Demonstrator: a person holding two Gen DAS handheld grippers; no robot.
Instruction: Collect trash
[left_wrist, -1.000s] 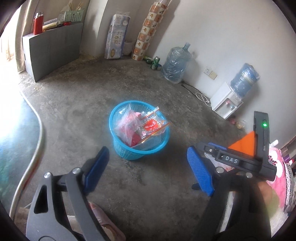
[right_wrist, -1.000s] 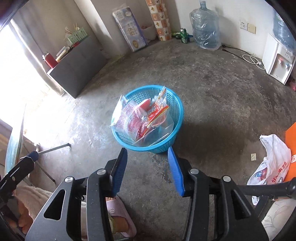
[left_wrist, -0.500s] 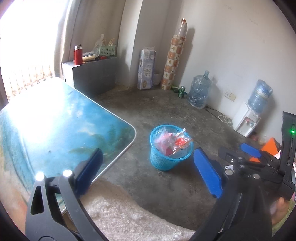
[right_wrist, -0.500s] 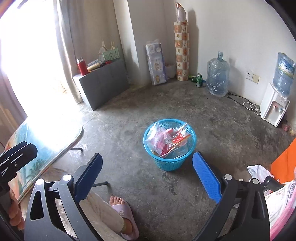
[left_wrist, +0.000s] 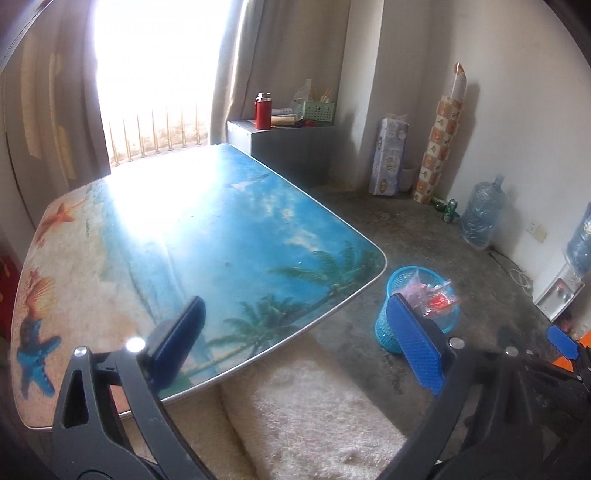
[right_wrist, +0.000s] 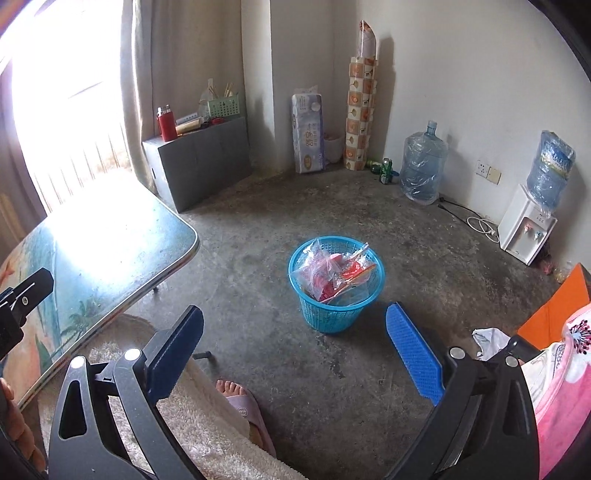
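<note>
Both of your claws stood wide and empty at this moment, their jaws having just been opening, with nothing between them. Nearest to you, the left claw (left_wrist: 291, 350) hung above the near corner of the desk (left_wrist: 221, 221), one blue pad over the palm-tree print and the other over the floor beside it. Your right claw (right_wrist: 295, 347) hovered above bare concrete, tilted down and forward toward the basket (right_wrist: 334, 314); beneath it showed your fleecy trouser leg and a foot in a pink slipper (right_wrist: 245, 402).

A little farther out, the blue basket sat on the floor just off the desk's corner, well apart from either claw. It was filled with the trash (right_wrist: 334, 275), a heap of clear and red wrappers that stood above the rim. The desk top, as far as the glare from the window let you see, carried no litter at all. From that I judged the collecting was done or nearly so: what was on the desk appeared to be in the basket, and little seemed left beyond a last check of the washed-out far side.

Farther off, a white plastic bag (right_wrist: 489, 339) lay on the floor at your right, and green cans (right_wrist: 384, 171) stood by the wall near a water jug (right_wrist: 423, 166). Whether those counted as trash I could not tell.
</note>
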